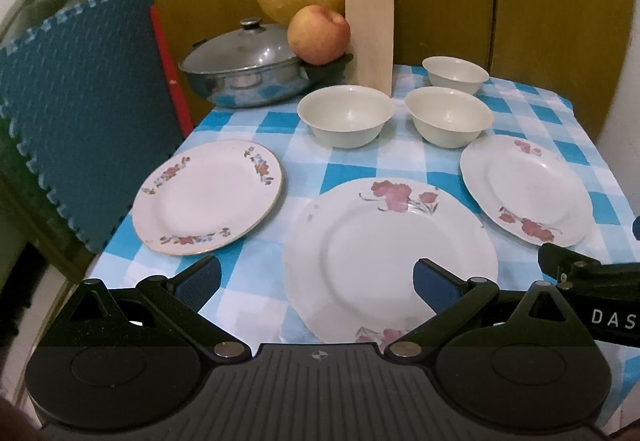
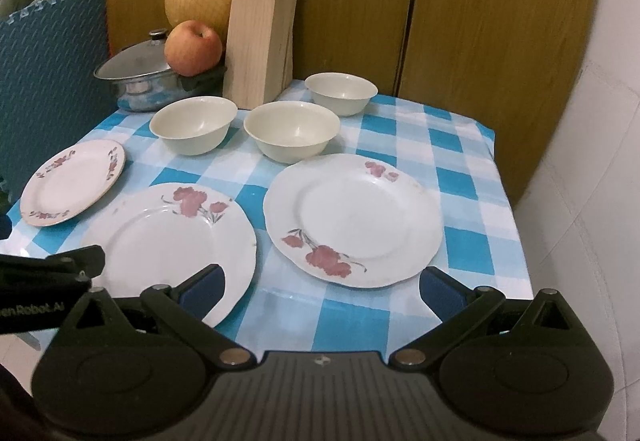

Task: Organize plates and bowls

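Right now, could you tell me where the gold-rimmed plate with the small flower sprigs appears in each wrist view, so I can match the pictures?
Left wrist view: the gold-rimmed plate lies left of centre, at the table's left edge, beside the foam mat.
Right wrist view: the same plate sits at the far left, smaller.
Shared landmark: the wooden knife block stands at the back in both, with the apple just left of it.

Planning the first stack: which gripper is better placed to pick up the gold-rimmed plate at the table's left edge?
Left, probably. The left gripper is open, and the gold-rimmed plate lies just ahead to its left. From the right gripper that plate sits far across, beyond the middle plate.
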The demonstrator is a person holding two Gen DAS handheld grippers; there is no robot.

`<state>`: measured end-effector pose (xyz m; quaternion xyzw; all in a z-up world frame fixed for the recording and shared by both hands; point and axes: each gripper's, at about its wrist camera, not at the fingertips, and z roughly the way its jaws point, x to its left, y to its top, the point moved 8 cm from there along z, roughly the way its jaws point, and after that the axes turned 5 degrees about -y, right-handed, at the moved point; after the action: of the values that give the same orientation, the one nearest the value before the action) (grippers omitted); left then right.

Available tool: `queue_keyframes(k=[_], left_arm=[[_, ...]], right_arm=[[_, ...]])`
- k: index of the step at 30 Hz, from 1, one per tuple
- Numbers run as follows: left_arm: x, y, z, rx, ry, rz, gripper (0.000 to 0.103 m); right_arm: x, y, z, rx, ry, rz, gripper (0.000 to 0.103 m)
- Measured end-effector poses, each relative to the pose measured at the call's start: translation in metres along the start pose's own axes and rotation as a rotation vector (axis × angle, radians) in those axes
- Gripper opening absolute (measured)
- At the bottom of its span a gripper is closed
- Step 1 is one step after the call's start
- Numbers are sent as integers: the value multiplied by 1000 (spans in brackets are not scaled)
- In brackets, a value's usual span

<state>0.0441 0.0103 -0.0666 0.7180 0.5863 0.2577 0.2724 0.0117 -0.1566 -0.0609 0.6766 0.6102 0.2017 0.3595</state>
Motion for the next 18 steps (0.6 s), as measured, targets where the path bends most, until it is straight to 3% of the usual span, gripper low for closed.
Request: queue_keyframes(k=[8, 12, 18], left_arm=[[4, -1, 4, 21, -26, -34, 103], [4, -1, 7, 32, -32, -36, 103], [2, -4, 10, 48, -29, -21, 103]], right_arm=[[5, -2, 3, 11, 37, 0, 99], [6, -4, 5, 37, 98, 37, 98], [10, -10, 10, 83, 155, 79, 92]])
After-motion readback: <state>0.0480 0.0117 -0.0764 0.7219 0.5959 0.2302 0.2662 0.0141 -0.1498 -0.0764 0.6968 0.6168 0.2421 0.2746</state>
